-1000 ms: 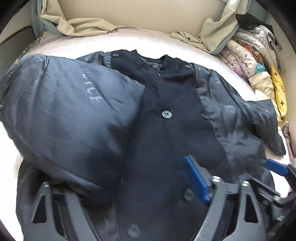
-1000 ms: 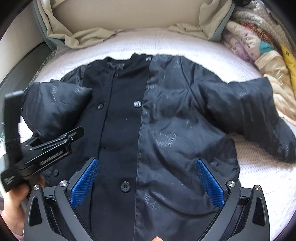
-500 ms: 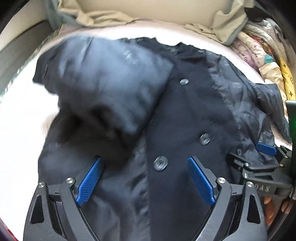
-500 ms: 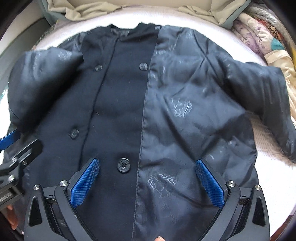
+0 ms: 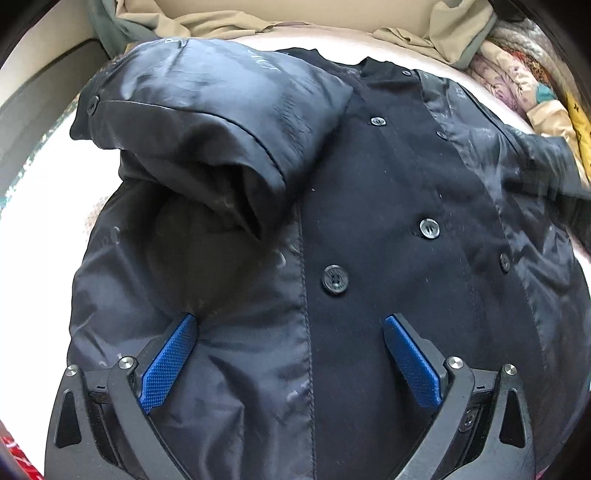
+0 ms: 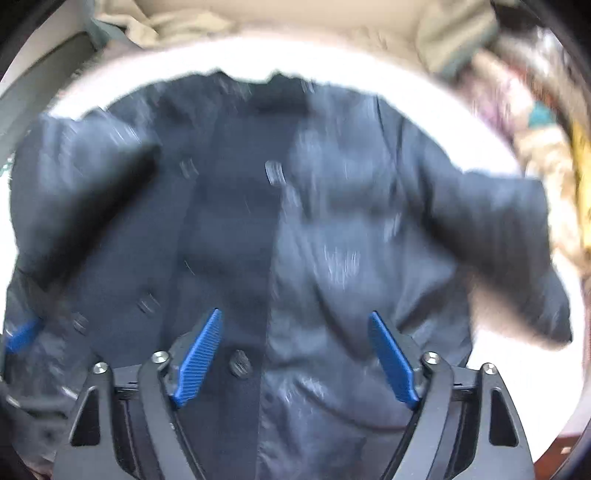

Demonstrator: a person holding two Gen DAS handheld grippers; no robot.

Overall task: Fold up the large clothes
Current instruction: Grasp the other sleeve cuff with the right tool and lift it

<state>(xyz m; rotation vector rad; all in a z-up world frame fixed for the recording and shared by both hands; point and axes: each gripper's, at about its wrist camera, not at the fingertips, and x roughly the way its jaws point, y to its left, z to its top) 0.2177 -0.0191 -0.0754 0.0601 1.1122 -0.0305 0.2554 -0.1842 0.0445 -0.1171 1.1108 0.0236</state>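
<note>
Jaws: left gripper [image 5: 290, 363] opening, right gripper [image 6: 295, 358] closing, both empty; jacket [image 5: 369, 221] on white bedspread [image 5: 44, 206]

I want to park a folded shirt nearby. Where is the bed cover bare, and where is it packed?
Bare white bed cover shows beside the dark jacket, by its folded-in sleeve, and a patch below the outstretched sleeve. Crowded: the clothes pile and beige cloth past the collar.
</note>
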